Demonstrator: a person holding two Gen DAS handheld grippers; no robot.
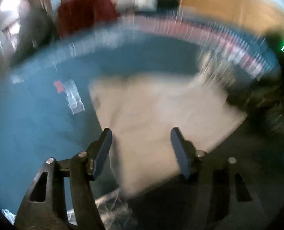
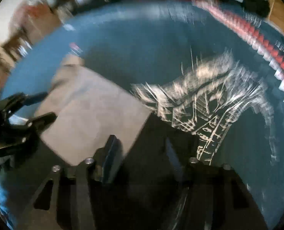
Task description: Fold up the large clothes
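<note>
Hovering over blue bench [image 1: 36,118], left gripper [image 1: 141,132] released, jaws wide apart, nothing between them; frames motion-blurred. Left on bench: red patch [image 1: 58,86] beside clear tape strip [image 1: 74,97]. Centre: beige garment [image 1: 161,111] lying flat, near part beneath left gripper. Right: dark garment with white print [image 2: 205,111] spread beside beige garment, edges touching. Right gripper [image 2: 142,143] released, empty, above where the two garments meet. Far right: red-and-white patterned strip [image 2: 266,53] along bench far edge
</note>
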